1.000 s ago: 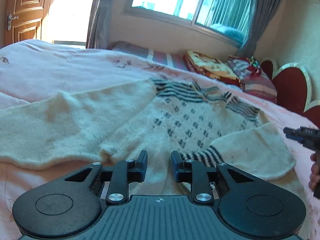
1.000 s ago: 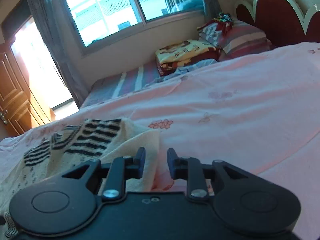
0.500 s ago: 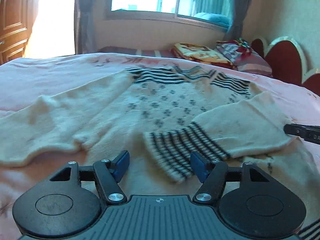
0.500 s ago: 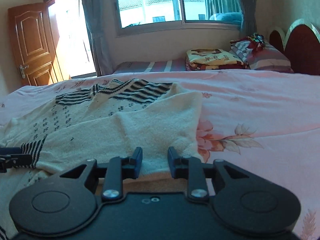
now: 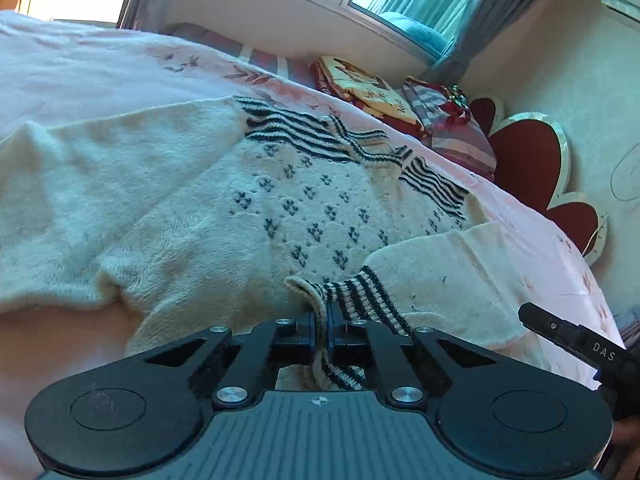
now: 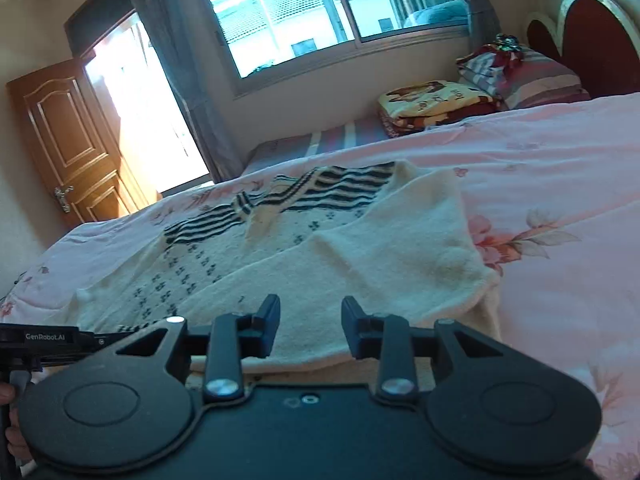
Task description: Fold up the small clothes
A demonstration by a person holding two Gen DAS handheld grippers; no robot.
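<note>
A cream knitted sweater [image 5: 256,216] with navy stripes and small navy motifs lies spread on the pink bed. Its right sleeve [image 5: 452,276] is folded across the body. My left gripper [image 5: 323,330] is shut on the sleeve's striped cuff [image 5: 360,300], pinching its edge near the sweater's hem. My right gripper [image 6: 307,320] is open and empty, just above the folded sleeve [image 6: 360,280] of the same sweater [image 6: 224,264]. The right gripper's tip also shows in the left wrist view [image 5: 568,336]. The other sleeve [image 5: 72,200] lies stretched out to the left.
The pink floral bedsheet [image 6: 552,184] stretches to the right of the sweater. Folded blankets and pillows [image 6: 480,92] sit by the red headboard [image 6: 592,44]. A window [image 6: 332,12] and a wooden door [image 6: 68,140] are beyond the bed.
My left gripper went from open to shut on the striped cuff. My right gripper opened wider and stays over the folded sleeve.
</note>
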